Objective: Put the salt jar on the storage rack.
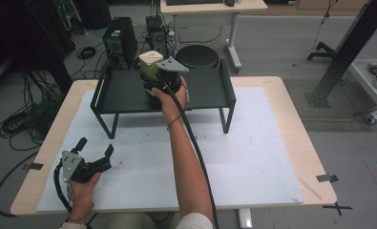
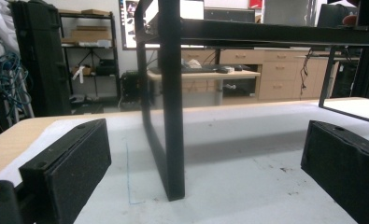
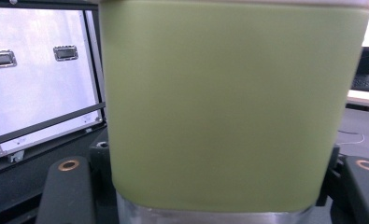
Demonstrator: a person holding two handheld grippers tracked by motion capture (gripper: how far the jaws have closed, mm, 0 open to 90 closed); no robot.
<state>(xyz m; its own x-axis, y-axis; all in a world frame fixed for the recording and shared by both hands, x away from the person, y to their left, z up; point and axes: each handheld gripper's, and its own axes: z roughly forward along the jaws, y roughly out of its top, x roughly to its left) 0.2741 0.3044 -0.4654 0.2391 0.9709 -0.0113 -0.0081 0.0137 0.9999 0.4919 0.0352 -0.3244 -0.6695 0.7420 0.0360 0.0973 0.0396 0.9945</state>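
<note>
Right gripper [image 1: 153, 80] clasps the upright green cup [image 1: 150, 64] at the rack's [image 1: 210, 90] far edge, cup axis vertical, directly ahead between its jaws. Left gripper [image 1: 94, 151], spread and empty, rests on the near-left table [image 1: 253, 152], well apart.

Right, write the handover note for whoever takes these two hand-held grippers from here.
Right hand-held gripper: over the black raised tray, jaws on either side of the green container. Whether they clamp it cannot be told.
Left hand-held gripper: open and empty, low over the white mat near the table's front left, aimed at the tray's leg.
Container: upright with its cream lid on, at the back of the tray; whether it rests on the tray is unclear.
Left to do, probably: settle the container on the tray or lift it off, then release.
</note>
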